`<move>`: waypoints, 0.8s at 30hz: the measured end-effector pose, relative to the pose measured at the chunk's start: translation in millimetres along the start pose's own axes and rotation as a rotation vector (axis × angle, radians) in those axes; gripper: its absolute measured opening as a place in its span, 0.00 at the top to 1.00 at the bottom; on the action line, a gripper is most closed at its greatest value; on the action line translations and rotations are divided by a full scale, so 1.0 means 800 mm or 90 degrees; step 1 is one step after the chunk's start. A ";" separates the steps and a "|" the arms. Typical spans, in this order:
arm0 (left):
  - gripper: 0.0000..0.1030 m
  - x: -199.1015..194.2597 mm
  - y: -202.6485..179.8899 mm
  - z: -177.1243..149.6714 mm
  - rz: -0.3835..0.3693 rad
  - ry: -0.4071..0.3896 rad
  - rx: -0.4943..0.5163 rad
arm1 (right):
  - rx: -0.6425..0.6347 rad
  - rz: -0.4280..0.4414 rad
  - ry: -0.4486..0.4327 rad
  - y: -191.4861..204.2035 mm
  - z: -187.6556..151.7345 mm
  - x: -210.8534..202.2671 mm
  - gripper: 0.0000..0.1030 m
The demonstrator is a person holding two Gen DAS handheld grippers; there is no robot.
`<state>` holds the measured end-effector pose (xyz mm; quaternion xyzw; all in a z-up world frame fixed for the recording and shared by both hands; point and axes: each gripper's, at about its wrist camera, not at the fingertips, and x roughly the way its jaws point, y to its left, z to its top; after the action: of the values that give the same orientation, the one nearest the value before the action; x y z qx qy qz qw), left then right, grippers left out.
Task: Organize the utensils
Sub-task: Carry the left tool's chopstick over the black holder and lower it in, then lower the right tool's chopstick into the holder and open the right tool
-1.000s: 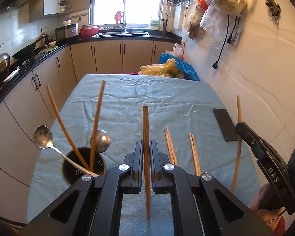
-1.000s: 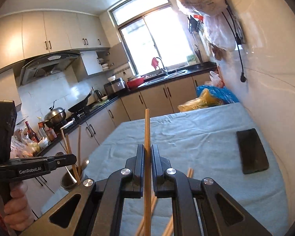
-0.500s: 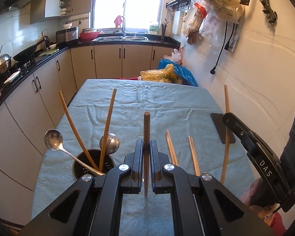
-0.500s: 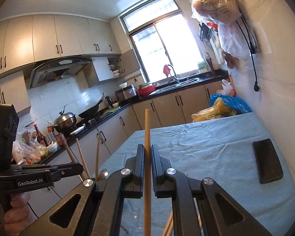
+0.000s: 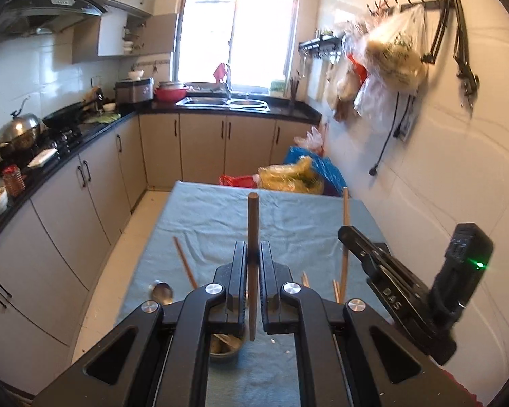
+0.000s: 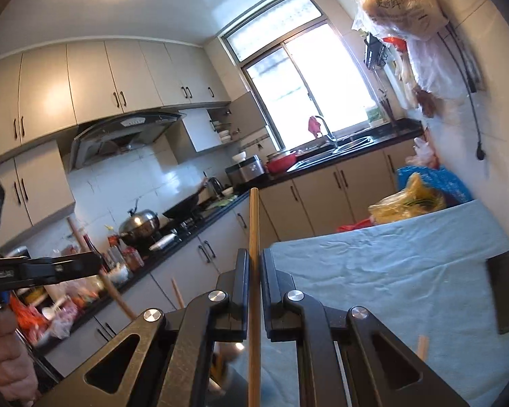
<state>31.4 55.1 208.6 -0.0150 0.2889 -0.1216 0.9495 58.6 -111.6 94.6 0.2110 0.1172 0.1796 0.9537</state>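
Observation:
My left gripper is shut on a dark brown chopstick that stands upright, its lower tip hanging over the dark utensil holder on the blue tablecloth. A chopstick and a metal spoon stick out of that holder. My right gripper is shut on a light wooden chopstick, also upright; it shows at the right in the left wrist view as the right gripper with its chopstick. Several loose chopsticks lie on the cloth.
A black phone lies on the cloth near the wall. Plastic bags sit past the table's far end. Counter and cabinets run along the left. The left gripper and a hand show at the right wrist view's left edge.
Both grippers have risen with their chopsticks and the views tilted up. The left gripper's chopstick now hangs over the holder, which has slid under the gripper body.

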 end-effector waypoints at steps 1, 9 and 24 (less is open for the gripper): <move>0.94 -0.005 0.006 0.004 0.005 -0.005 -0.002 | 0.008 0.008 -0.003 0.005 0.003 0.008 0.93; 0.94 -0.013 0.040 0.006 0.033 -0.015 -0.002 | 0.022 0.051 -0.028 0.054 0.008 0.070 0.93; 0.94 0.040 0.079 -0.017 0.022 0.029 -0.035 | -0.075 -0.002 -0.044 0.092 -0.045 0.150 0.93</move>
<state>63.4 109.6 173.5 -0.0337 0.3138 -0.0975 0.9439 135.0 10.8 77.9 0.1601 0.0734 0.1772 0.9683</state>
